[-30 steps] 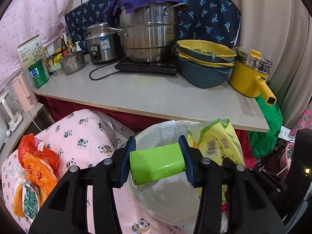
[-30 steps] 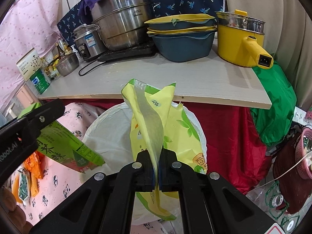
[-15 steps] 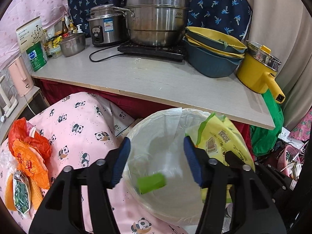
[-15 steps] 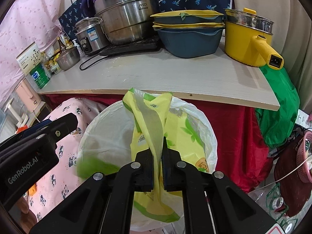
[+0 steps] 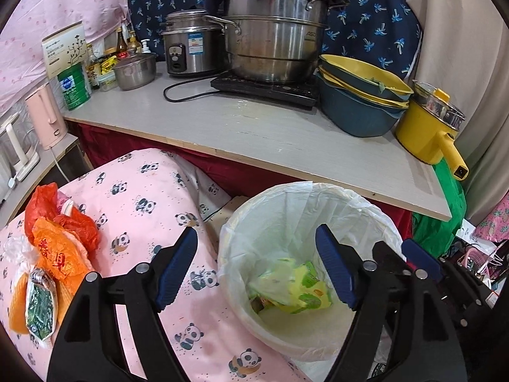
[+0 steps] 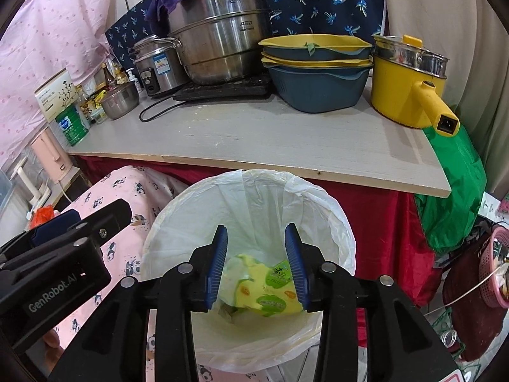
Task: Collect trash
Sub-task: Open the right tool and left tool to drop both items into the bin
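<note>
To the left of the left gripper [image 5: 256, 272], orange bags [image 5: 55, 248] lie on a panda-print cover [image 5: 143, 197]. Its jaws are opening with nothing between them, above the white-lined bin [image 5: 254, 210]. The right gripper [image 6: 257, 262] hangs over the same bin, jaws also opening and empty. Below both, 2 green-and-yellow wrappers [image 6: 267, 286] rest at the bin's bottom.

Lower wall of white-lined round bin [image 6: 251, 197] hidden behind black gripper arms; labels on small bottles [image 5: 105, 63] beside green tin too small to read; orange plastic bags [image 5: 57, 254] cut off at left edge.
</note>
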Action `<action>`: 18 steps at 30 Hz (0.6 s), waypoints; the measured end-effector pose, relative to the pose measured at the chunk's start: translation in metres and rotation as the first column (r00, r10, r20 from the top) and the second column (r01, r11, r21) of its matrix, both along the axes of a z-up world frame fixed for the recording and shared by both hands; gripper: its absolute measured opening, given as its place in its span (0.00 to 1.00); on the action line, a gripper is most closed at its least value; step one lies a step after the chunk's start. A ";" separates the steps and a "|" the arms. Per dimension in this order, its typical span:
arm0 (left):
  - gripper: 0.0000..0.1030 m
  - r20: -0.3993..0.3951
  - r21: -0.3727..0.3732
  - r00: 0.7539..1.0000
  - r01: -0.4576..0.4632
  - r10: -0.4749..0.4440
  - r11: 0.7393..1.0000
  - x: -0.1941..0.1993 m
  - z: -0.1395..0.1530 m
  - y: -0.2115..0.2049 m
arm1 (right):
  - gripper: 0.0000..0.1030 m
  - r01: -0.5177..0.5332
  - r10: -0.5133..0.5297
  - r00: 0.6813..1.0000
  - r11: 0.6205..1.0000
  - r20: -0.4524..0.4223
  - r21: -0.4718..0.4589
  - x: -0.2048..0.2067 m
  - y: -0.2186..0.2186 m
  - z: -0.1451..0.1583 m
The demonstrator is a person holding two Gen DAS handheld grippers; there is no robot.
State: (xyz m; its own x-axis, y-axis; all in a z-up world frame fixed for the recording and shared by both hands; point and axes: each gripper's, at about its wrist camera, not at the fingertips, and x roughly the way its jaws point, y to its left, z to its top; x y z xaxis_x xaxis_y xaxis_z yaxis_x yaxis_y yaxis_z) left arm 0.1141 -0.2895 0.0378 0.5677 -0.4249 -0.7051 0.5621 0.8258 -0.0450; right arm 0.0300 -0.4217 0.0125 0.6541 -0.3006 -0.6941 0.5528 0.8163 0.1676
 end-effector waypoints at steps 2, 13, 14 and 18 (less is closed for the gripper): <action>0.71 0.003 0.000 1.000 -0.012 0.012 1.000 -0.001 0.002 0.006 | 0.37 -0.004 0.004 1.000 1.000 0.004 -0.006 -0.001 0.004 0.004; 0.71 0.024 -0.014 0.997 -0.066 0.067 0.998 -0.013 0.018 0.046 | 0.38 -0.046 0.047 0.999 0.998 0.024 -0.034 -0.009 0.037 0.027; 0.71 0.025 -0.016 0.997 -0.072 0.073 0.997 -0.014 0.020 0.050 | 0.38 -0.051 0.052 0.998 0.998 0.026 -0.037 -0.010 0.041 0.029; 0.71 0.027 -0.025 0.994 -0.103 0.103 0.994 -0.017 0.025 0.071 | 0.38 -0.072 0.073 0.997 0.996 0.031 -0.049 -0.011 0.056 0.037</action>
State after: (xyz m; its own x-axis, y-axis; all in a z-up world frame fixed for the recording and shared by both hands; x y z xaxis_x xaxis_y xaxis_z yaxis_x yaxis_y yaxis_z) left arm 0.0971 -0.2190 0.0623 0.6285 -0.3796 -0.6789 0.4755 0.8782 -0.0509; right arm 0.0188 -0.3659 0.0494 0.6976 -0.2841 -0.6578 0.4868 0.8616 0.1441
